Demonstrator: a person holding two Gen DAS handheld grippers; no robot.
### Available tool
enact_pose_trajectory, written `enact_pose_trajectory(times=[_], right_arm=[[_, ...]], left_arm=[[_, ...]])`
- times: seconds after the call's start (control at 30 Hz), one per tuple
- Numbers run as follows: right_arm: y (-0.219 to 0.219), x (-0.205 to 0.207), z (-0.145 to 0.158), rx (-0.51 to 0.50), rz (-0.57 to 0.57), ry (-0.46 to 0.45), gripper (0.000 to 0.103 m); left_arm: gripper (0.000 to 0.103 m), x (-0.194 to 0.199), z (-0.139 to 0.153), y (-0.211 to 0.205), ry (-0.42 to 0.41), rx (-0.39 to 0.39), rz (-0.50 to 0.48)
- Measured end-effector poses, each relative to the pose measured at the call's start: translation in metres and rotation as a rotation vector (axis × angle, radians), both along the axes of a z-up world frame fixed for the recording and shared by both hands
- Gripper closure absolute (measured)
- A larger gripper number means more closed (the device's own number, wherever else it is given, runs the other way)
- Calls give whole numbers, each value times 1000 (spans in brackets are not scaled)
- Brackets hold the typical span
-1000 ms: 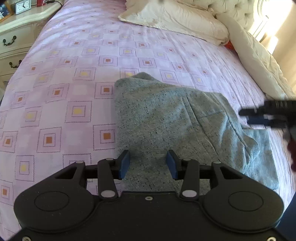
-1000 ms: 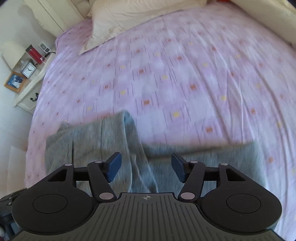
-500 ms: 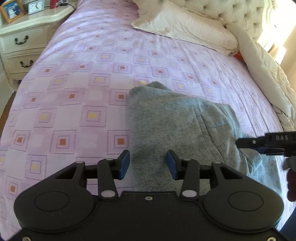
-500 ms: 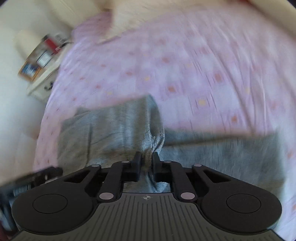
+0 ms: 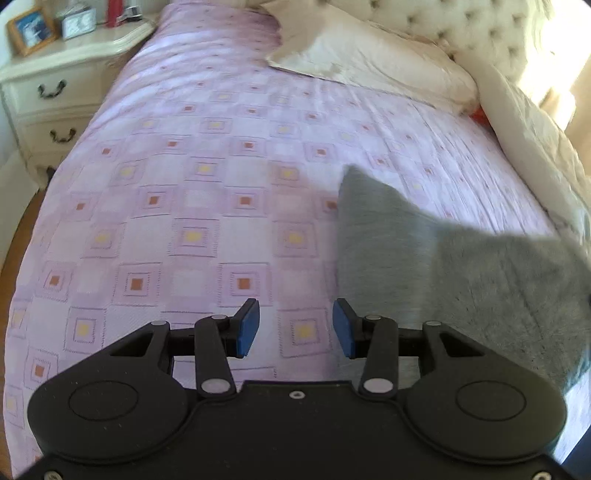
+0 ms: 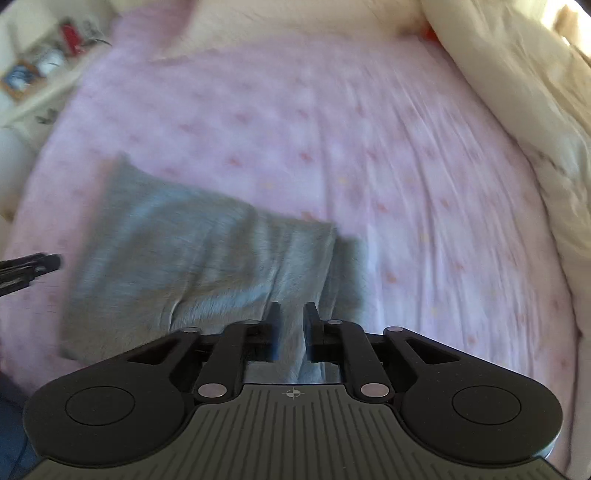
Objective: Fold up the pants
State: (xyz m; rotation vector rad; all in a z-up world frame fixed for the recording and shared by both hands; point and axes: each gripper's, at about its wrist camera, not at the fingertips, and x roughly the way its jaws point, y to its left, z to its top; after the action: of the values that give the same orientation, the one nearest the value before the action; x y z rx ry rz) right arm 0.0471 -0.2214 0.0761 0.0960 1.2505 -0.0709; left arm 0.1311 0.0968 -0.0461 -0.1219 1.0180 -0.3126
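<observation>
The grey pants (image 5: 454, 266) lie folded on the pink patterned bedspread (image 5: 221, 184), to the right in the left wrist view. My left gripper (image 5: 295, 328) is open and empty over bare bedspread, just left of the pants' edge. In the blurred right wrist view my right gripper (image 6: 291, 325) is shut on a fold of the grey pants (image 6: 207, 251), which spread out to the left of it. The tip of the left gripper (image 6: 33, 264) shows at that view's left edge.
A cream pillow (image 5: 369, 66) and a tufted headboard (image 5: 480, 33) are at the far end of the bed. A cream duvet (image 5: 535, 147) is bunched along the right side. A white nightstand (image 5: 62, 81) with a clock and photo frame stands at the left.
My right gripper closed on the pants and is moving with them; the view swung right. My left gripper pulled left off the pants and now sits over bare bedspread.
</observation>
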Motion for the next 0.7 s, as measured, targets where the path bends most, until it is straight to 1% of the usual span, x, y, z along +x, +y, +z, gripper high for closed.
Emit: enact_pose_trajectory(times=[0.03,0.07,0.13,0.17,0.23,0.3,0.37,0.43,0.47,0.5,0.53,0.6,0.63,0.7], right_arm=[[-6,-2,-1,18,-20,-7,63],[-10,-1,0,51,-45,-30,55],[-20,-1,1,114,-100,-54,48],[-23,0,-1,133,-106,-48,45],[-29,1,-9,133,-114,-26,44],[-33,5,-19,127,-113,3,44],[-33,11,-31,156,-114,53,43],[-32,17,-45,178,-103,94,42],[-30,21,-52,185,-97,120,41],[-29,25,-57,184,-96,142,39],[-28,29,-66,171,-98,174,35],[-27,33,-75,172,-104,197,34],[-28,34,-78,182,-114,204,32],[-32,35,-83,219,-136,211,29]], left_arm=[[52,-1,0,-4,-2,13,-21],[52,-3,-1,-8,-4,26,-39],[52,-7,0,-14,-13,49,-71],[52,-9,1,-16,-21,53,-88],[52,-13,3,-20,-31,43,-121],[52,-17,4,-26,-30,13,-162],[52,-23,6,-35,-27,-17,-221],[51,-32,6,-49,-38,-15,-293],[48,-37,4,-56,-39,6,-329],[47,-42,0,-66,-37,42,-370],[45,-46,-6,-75,-28,84,-403],[44,-52,-22,-92,-5,181,-446],[44,-54,-24,-94,-17,197,-450],[44,-52,-23,-93,-5,176,-444]])
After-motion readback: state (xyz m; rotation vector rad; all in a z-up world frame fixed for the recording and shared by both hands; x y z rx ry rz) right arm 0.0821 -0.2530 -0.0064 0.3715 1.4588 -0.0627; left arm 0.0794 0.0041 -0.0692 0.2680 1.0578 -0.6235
